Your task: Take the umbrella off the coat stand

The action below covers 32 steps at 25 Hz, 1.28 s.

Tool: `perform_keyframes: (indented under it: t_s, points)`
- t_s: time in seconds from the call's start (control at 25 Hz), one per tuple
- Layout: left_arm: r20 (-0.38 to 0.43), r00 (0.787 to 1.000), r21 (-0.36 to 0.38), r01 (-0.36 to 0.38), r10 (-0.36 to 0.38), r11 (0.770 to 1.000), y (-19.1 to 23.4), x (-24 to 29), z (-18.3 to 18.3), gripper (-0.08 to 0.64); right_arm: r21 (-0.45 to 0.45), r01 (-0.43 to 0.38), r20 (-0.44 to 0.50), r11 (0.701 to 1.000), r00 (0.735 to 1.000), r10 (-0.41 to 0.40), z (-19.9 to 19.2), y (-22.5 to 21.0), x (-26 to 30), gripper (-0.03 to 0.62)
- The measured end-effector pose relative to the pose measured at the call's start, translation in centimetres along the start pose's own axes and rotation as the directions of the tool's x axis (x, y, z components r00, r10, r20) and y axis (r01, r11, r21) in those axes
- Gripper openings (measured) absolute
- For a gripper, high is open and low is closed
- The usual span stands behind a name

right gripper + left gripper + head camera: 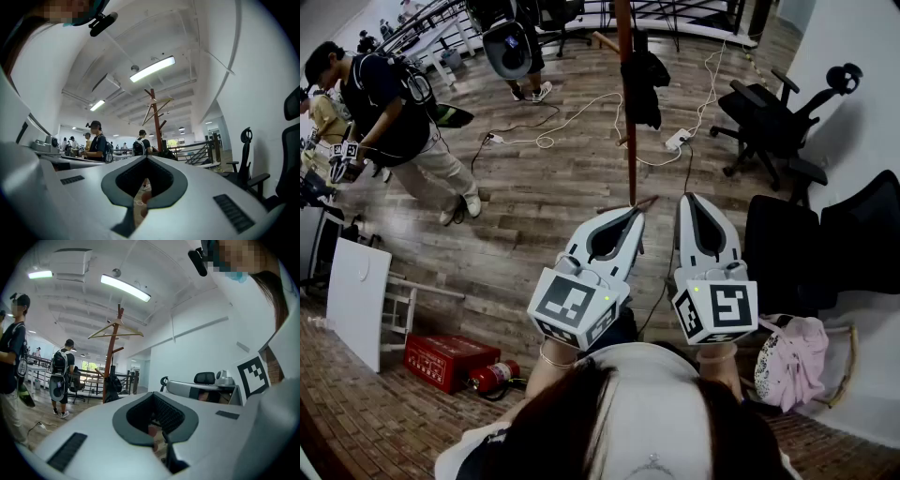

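So basically nothing's been grabbed yet, this looks like the approach step. Both sets of jaws are pressed together with nothing in them: the left hand-held gripper [628, 217] and right hand-held gripper [694, 202] sit side by side at lower centre of the head view, pointing level at the coat stand [629, 122] and well apart from it. The umbrella [645, 84] looks to be the dark bundle hanging at top centre, just right of the pole, though it's too small to be sure. Next move as I see it: walk closer, open one set of jaws, get them around the bundle and lift it off its peg. Room-wise it's a wooden floor [534, 206] with cables [562, 122] across it, an office chair [769, 122] on the right, a person [394, 112] upper left, and a red box [441, 361] and fire extinguisher [494, 375] lower left
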State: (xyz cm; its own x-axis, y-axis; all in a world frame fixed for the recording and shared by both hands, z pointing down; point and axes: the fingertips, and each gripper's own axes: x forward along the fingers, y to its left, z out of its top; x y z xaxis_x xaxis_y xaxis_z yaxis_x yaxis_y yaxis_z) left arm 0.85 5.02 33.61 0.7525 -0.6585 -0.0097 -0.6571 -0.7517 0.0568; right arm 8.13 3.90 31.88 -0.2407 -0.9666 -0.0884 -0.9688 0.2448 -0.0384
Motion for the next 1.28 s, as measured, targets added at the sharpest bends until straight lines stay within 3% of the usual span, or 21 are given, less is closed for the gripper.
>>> perform_keyframes:
  t_s: [0.36, 0.92, 1.28]
  points:
    - [-0.004, 1.0, -0.006, 0.01, -0.01, 1.0, 3.8, -1.1, -0.1, 0.009, 0.071, 0.007, 0.017, 0.997, 1.0, -0.008, 0.0, 2.0, 2.4, 0.037]
    - [-0.011, 0.998, -0.037, 0.069, -0.069, 0.997, 7.1, -1.8, -0.6, 0.009, -0.006, 0.09, -0.012, 0.996, 0.996, -0.09, -0.9, 4.3, 4.7, 0.038]
    - [-0.01, 0.998, -0.051, 0.064, -0.065, 0.997, 8.6, -1.1, -0.8, 0.009, -0.016, 0.092, -0.017, 0.996, 0.996, -0.092, -1.2, 4.1, 6.5, 0.038]
